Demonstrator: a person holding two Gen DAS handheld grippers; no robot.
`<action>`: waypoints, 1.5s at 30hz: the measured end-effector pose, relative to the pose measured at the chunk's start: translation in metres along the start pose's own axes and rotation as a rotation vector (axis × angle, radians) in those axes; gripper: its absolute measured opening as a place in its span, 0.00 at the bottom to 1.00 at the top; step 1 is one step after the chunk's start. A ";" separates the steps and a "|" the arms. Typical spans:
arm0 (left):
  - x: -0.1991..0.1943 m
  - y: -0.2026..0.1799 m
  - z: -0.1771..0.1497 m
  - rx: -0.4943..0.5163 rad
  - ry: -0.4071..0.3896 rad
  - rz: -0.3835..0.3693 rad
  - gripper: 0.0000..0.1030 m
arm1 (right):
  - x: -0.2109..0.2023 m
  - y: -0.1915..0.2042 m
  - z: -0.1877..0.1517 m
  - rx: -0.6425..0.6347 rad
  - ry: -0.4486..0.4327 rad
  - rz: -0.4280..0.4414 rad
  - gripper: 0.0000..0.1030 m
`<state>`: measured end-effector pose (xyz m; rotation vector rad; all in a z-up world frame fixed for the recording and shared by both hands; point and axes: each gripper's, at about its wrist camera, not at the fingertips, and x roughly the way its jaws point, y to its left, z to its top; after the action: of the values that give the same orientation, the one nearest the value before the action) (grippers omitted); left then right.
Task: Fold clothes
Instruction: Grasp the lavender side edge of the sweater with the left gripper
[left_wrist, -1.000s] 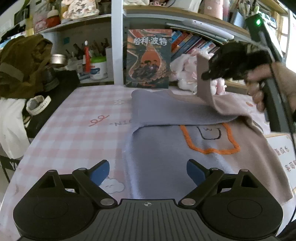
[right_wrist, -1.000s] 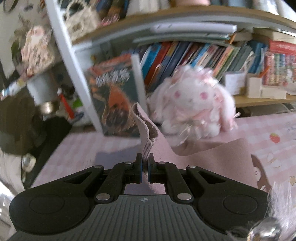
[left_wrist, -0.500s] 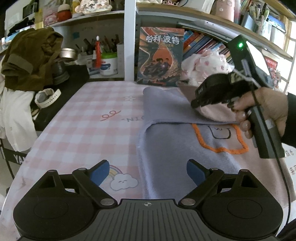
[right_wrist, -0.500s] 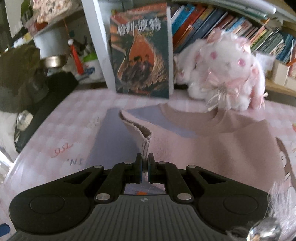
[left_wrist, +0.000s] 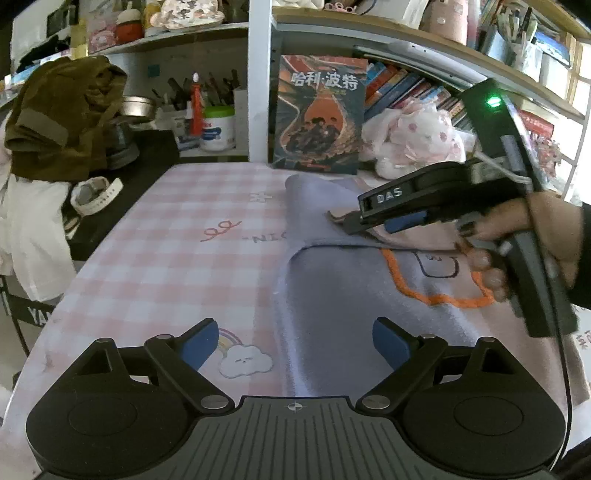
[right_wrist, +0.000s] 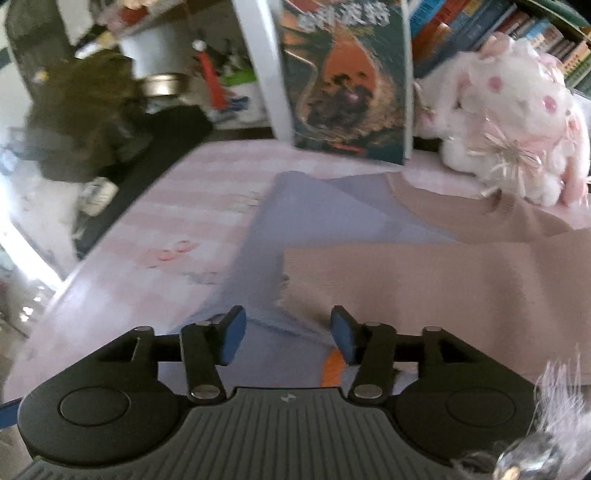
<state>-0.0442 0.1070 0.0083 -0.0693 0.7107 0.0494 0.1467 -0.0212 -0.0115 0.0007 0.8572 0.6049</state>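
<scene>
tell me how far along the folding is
Done: the beige sleeve lies folded across the sweater on the checked table.
In hand: nothing. The right tool has just been opening, its pads apart above the laid cloth; the left tool is open over the near edge.
Left: the lavender body is still spread flat, its orange design showing.

The book (left_wrist: 319, 114) standing at the back of the worktop has the Chinese title "哈利·波特" in pale letters on top of its cover. The right gripper (left_wrist: 369, 227) shows the letters "DAS" in white on its black front. On the checked cloth (left_wrist: 207, 258) of the worktop the letters "NIC" can be read, seen upside down, before the sweater (left_wrist: 332, 302) covers the rest. At the left edge a dark thing (left_wrist: 33, 314) shows white letters "YA", cut off. The red characters at the right edge are too cut off to read.
</scene>
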 end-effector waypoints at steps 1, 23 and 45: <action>0.001 0.000 0.000 -0.002 0.001 -0.004 0.90 | -0.006 0.001 -0.002 -0.004 -0.006 0.007 0.54; 0.024 -0.012 -0.007 -0.004 0.065 -0.009 0.89 | -0.179 -0.099 -0.159 0.230 -0.032 -0.442 0.60; 0.179 -0.033 0.091 -0.423 0.138 -0.223 0.03 | -0.180 -0.103 -0.194 0.204 0.066 -0.445 0.54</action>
<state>0.1530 0.0856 -0.0382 -0.5605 0.8171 -0.0201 -0.0291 -0.2422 -0.0375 -0.0249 0.9438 0.1001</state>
